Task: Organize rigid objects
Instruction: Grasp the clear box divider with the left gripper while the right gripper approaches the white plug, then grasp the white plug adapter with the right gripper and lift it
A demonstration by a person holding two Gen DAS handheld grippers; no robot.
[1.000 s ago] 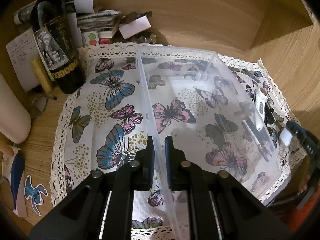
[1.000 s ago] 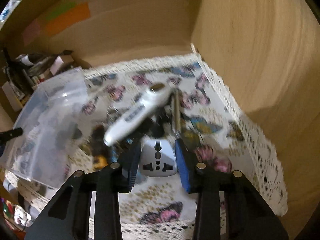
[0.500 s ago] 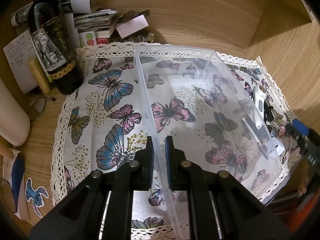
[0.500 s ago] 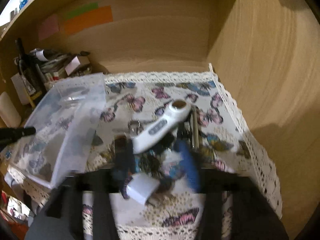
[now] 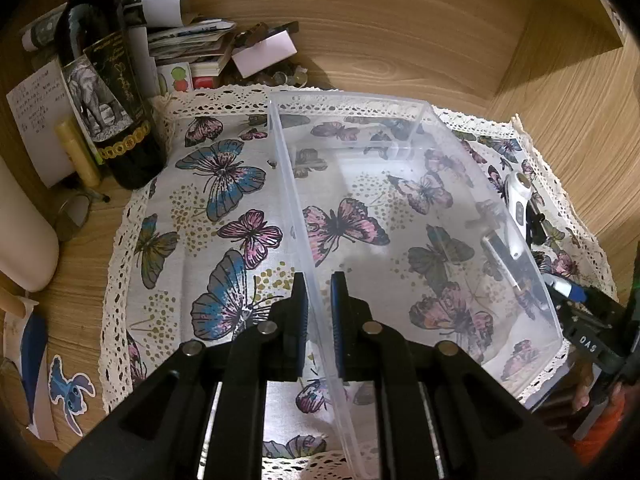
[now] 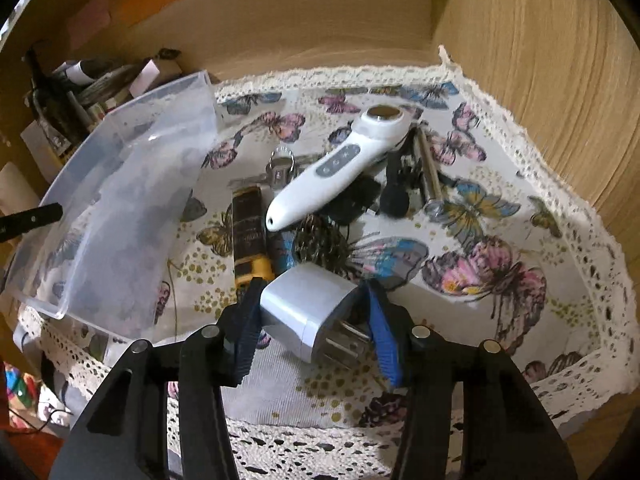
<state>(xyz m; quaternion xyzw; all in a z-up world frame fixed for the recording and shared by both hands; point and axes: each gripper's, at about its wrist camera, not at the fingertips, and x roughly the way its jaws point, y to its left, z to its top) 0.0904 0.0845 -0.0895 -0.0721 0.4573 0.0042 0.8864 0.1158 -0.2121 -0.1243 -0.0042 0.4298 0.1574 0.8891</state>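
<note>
Right gripper (image 6: 310, 316) clenched on grey plug adapter (image 6: 308, 310), lower centre. Left gripper (image 5: 319, 304) pinching box wall (image 5: 298, 216). Carry adapter left over rim, release low inside box.

"DAS" stands in white on the right hand-held gripper (image 5: 592, 344); nothing else legible

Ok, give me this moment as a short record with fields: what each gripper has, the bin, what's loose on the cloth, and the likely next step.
left gripper: shut on the near wall of the clear plastic bin
right gripper: shut on white plug adapter, prongs toward the camera
bin contents: nothing visible inside
loose on butterfly cloth: white handheld device, dark bar with yellow end, metal rod, other small dark items
bin position: left of the pile in the right wrist view
likely next: carry the adapter over to the bin
</note>
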